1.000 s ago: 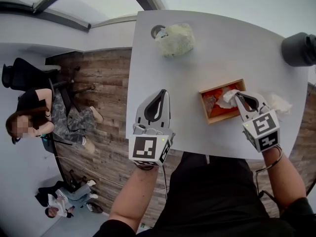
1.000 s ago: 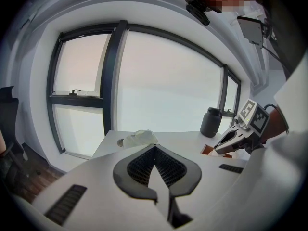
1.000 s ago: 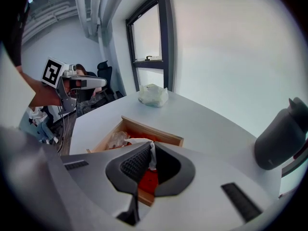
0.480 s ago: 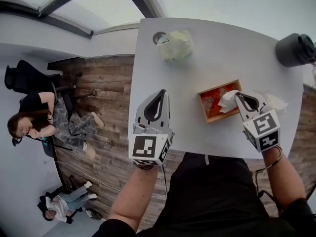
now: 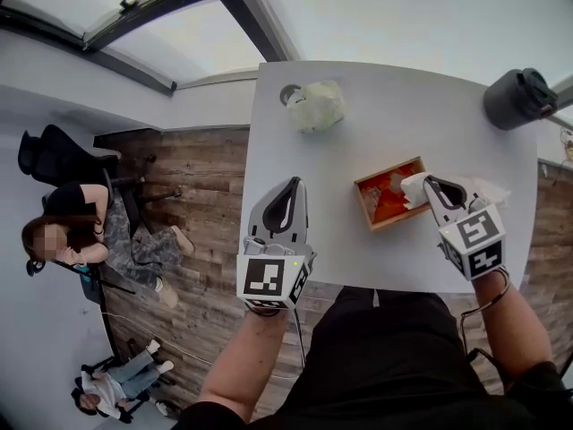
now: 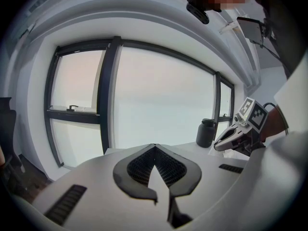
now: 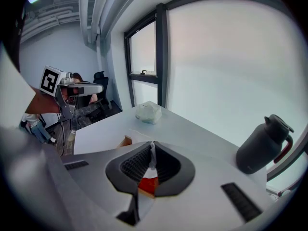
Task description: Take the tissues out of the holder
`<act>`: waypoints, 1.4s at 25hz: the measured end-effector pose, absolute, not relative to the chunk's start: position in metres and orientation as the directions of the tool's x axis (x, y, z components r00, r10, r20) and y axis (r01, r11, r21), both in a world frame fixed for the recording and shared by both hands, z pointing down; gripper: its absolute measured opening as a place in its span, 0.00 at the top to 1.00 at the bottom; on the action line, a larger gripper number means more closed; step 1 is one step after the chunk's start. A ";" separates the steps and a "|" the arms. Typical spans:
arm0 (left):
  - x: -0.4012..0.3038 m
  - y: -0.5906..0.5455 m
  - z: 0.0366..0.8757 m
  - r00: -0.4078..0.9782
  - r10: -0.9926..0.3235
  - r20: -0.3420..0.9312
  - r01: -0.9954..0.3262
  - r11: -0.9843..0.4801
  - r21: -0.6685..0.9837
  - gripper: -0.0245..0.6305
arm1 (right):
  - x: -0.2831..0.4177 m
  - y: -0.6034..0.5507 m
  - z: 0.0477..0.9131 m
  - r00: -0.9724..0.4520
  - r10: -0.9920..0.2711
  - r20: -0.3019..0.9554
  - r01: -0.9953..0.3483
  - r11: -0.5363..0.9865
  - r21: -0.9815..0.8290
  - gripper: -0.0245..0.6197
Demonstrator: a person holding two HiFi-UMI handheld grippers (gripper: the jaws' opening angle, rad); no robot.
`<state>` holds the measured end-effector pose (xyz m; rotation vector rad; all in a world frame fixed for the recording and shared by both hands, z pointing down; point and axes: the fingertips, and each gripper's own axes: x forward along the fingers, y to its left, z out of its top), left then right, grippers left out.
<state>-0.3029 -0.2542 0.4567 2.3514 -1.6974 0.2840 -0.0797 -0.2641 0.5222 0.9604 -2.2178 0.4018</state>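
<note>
A wooden holder [image 5: 374, 213] with an orange-red inside sits on the white table [image 5: 358, 133], right of centre. My right gripper [image 5: 428, 183] hangs just above the holder's right end, shut on a white tissue [image 5: 414, 186] that hangs from its tips. In the right gripper view the tissue [image 7: 152, 154] shows as a thin white strip pinched between the jaws, with the holder [image 7: 148, 185] below. My left gripper [image 5: 288, 186] is shut and holds nothing, above the table's front left part. Its tips [image 6: 155, 146] meet in the left gripper view.
A crumpled pale green-white bundle [image 5: 315, 106] lies at the table's far left. A dark jug [image 5: 521, 97] stands at the far right corner. Another loose tissue [image 5: 491, 190] lies right of my right gripper. A person [image 5: 63, 231] sits on the wooden floor to the left.
Both grippers have risen. The right one has drawn the tissue up and out of the holder's right end. The left one stays shut and empty.
</note>
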 end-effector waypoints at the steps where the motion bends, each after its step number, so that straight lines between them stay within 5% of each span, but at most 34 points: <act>1: -0.302 -0.253 0.453 0.313 -0.907 0.282 -0.949 -0.307 0.068 0.96 | -0.080 -0.264 0.517 -0.498 -0.529 0.687 -0.734 0.679 -0.009 0.94; 35: -0.310 -0.275 0.343 0.336 -0.930 0.148 -0.941 -0.337 0.012 0.96 | -0.088 -0.288 0.395 -0.515 -0.692 0.506 -0.782 0.621 0.052 0.94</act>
